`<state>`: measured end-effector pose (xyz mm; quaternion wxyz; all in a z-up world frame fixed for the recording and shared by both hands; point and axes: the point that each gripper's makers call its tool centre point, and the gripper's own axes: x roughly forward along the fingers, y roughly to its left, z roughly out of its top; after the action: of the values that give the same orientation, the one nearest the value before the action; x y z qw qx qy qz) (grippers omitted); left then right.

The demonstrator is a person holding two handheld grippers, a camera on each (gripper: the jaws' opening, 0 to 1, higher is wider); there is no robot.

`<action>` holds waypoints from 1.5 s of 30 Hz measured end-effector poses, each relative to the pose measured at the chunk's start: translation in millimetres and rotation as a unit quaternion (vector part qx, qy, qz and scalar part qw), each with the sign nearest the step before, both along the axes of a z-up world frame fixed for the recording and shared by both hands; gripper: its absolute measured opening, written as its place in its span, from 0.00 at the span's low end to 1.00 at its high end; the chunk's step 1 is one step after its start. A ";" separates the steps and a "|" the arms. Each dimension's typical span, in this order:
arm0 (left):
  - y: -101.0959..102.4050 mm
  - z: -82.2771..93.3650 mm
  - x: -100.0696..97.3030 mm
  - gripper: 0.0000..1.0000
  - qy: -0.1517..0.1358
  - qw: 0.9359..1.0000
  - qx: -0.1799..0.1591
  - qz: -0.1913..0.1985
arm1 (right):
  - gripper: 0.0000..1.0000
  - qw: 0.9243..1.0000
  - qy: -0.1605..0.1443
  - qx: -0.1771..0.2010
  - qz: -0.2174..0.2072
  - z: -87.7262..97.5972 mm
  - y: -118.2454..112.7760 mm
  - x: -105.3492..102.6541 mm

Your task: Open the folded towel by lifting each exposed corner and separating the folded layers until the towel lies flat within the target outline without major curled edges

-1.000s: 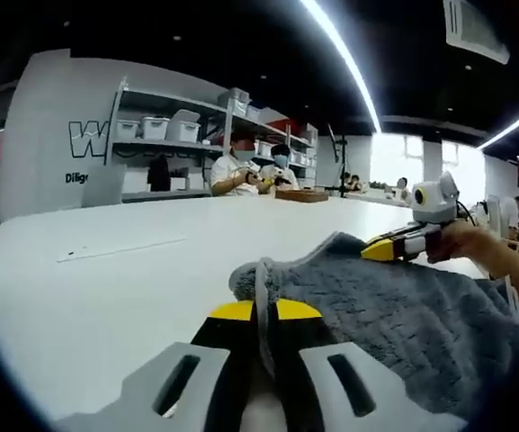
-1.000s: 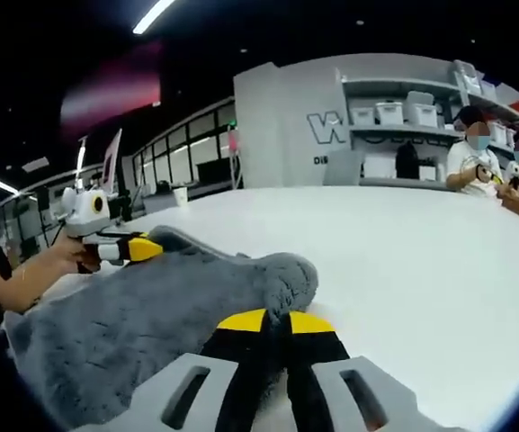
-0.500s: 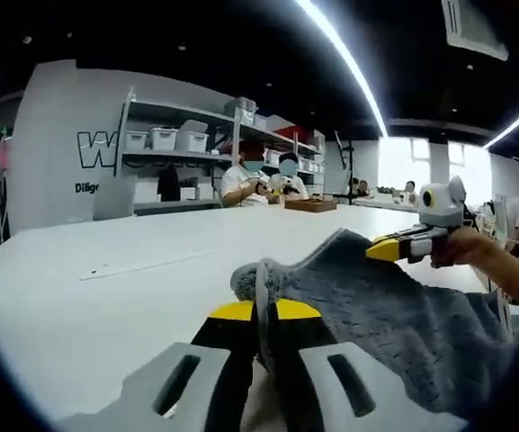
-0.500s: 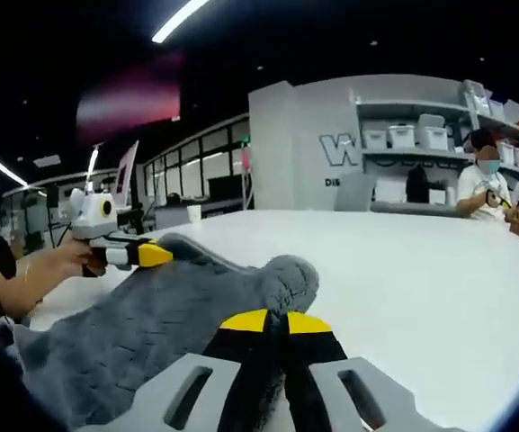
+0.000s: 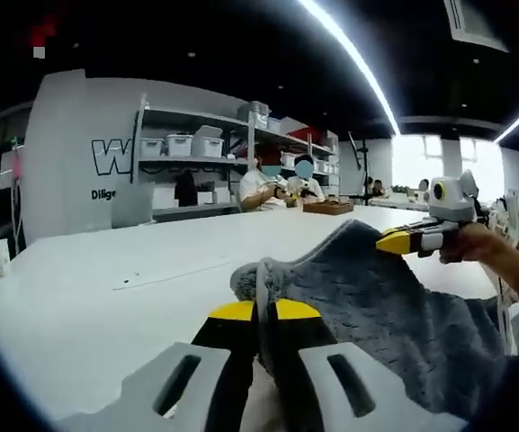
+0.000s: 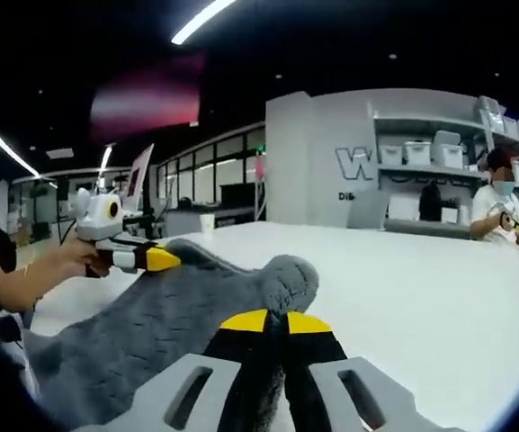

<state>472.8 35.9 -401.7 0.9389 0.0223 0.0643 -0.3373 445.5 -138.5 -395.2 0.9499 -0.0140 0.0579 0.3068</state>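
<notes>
A grey fluffy towel (image 5: 394, 315) hangs between my two grippers above the white table (image 5: 106, 306). In the left gripper view, my left gripper (image 5: 263, 310) is shut on a bunched corner of the towel, and my right gripper (image 5: 389, 241) pinches another corner at the right, held by a hand. The right gripper view shows my right gripper (image 6: 273, 321) shut on a towel (image 6: 142, 333) corner, with the left gripper (image 6: 165, 260) at the left gripping the far corner. The cloth slopes down from both corners toward the person.
The white table (image 6: 439, 297) stretches far ahead, with a thin strip (image 5: 156, 275) lying on it. Shelves with boxes (image 5: 196, 148) and seated people (image 5: 272, 184) are at the back. A cup (image 6: 207, 222) stands on the far edge.
Both views have panned, so the background has slid right in each. The towel corners stay pinched, and the cloth looks lifted slightly higher.
</notes>
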 end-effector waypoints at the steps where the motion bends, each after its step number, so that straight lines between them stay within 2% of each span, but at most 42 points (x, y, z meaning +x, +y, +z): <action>1: 0.8 1.1 1.2 0.03 -0.001 1.000 0.002 0.001 | 0.00 1.000 -0.002 0.000 0.000 1.0 0.6 0.8; 7: 2.0 12.0 15.5 0.03 -0.015 1.000 0.016 0.003 | 0.00 1.000 -0.008 0.001 -0.001 6.1 2.5 4.1; 13: 4.6 12.6 28.5 0.04 -0.019 0.999 0.026 0.013 | 0.00 1.000 -0.015 -0.020 -0.003 7.5 1.2 24.3; 17: 13.3 15.5 37.6 0.04 -0.018 1.000 0.007 0.024 | 0.00 0.999 -0.019 -0.025 -0.003 9.2 2.3 36.9; 20: 15.1 12.6 43.6 0.04 -0.018 0.999 0.014 0.028 | 0.00 1.000 -0.019 -0.020 -0.003 8.7 5.1 48.9; 26: 19.6 9.3 53.7 0.04 -0.013 0.999 0.005 0.034 | 0.00 1.000 -0.018 -0.024 -0.006 3.1 9.6 64.9; 27: 20.1 8.3 60.2 0.04 -0.012 0.999 0.008 0.034 | 0.00 0.999 -0.018 -0.026 -0.007 2.1 9.6 66.9; 32: 20.3 2.5 70.8 0.04 -0.009 0.999 0.010 0.036 | 0.00 0.999 -0.014 -0.028 -0.011 -3.2 7.9 72.0; 38: 22.1 -18.3 77.9 0.04 0.012 0.999 0.002 0.040 | 0.00 0.999 -0.004 -0.033 -0.019 -16.8 4.9 78.1; 45: 20.4 -23.7 82.4 0.03 0.014 0.999 0.004 0.042 | 0.00 0.999 0.007 -0.038 -0.021 -28.9 6.3 83.2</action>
<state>555.2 56.3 -425.5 0.9512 0.0188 0.0800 -0.2975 528.7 -132.2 -424.1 0.9545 -0.0466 0.0760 0.2846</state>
